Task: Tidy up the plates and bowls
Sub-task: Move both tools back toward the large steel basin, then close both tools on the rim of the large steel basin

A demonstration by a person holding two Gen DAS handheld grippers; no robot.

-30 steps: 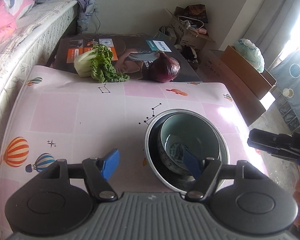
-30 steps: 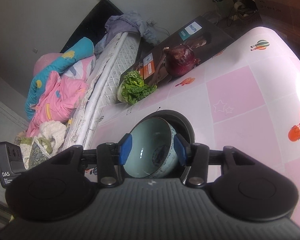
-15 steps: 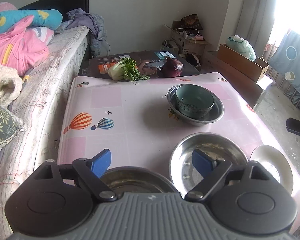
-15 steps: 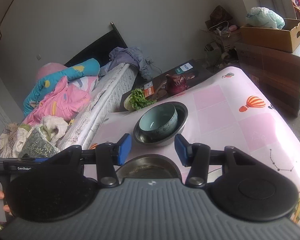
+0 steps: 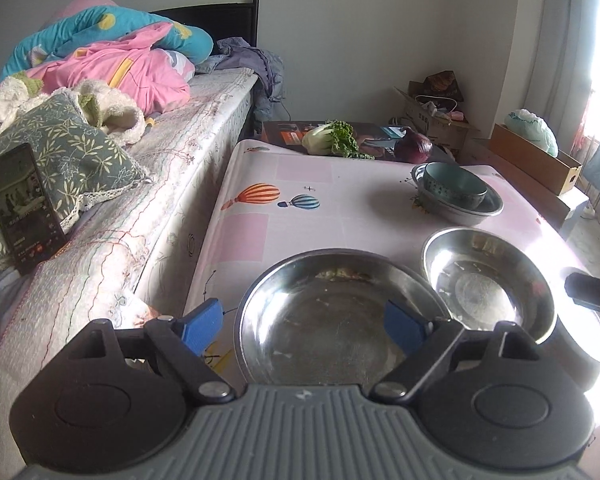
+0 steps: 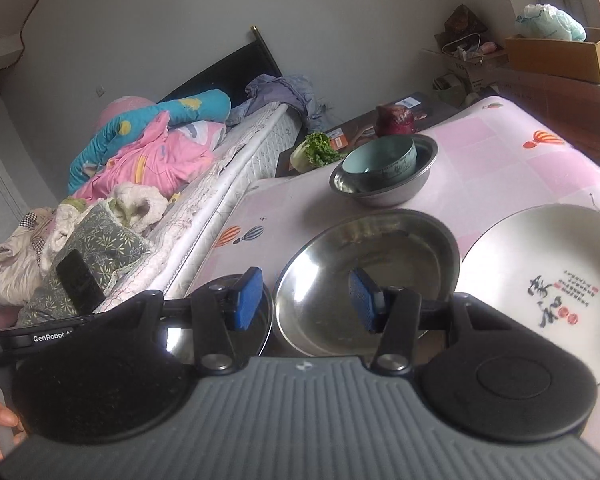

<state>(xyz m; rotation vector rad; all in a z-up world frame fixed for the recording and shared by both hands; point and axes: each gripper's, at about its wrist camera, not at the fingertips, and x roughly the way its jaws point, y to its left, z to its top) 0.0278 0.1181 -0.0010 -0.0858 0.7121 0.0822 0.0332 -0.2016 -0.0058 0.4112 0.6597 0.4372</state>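
Beside the bed [image 5: 188, 184], a pink table [image 5: 340, 184] carries a blue bowl [image 5: 454, 190] nested in a steel dish [image 5: 466, 212] at its far end. Nearer that dish sit two steel bowls [image 6: 364, 276] and a white plate [image 6: 548, 280]. The left tool [image 5: 304, 326] and right tool [image 6: 306, 300] hang open, empty. Slick steel rims could slip from the pads.

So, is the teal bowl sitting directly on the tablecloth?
No, the teal bowl sits inside a metal bowl, which rests on the tablecloth.
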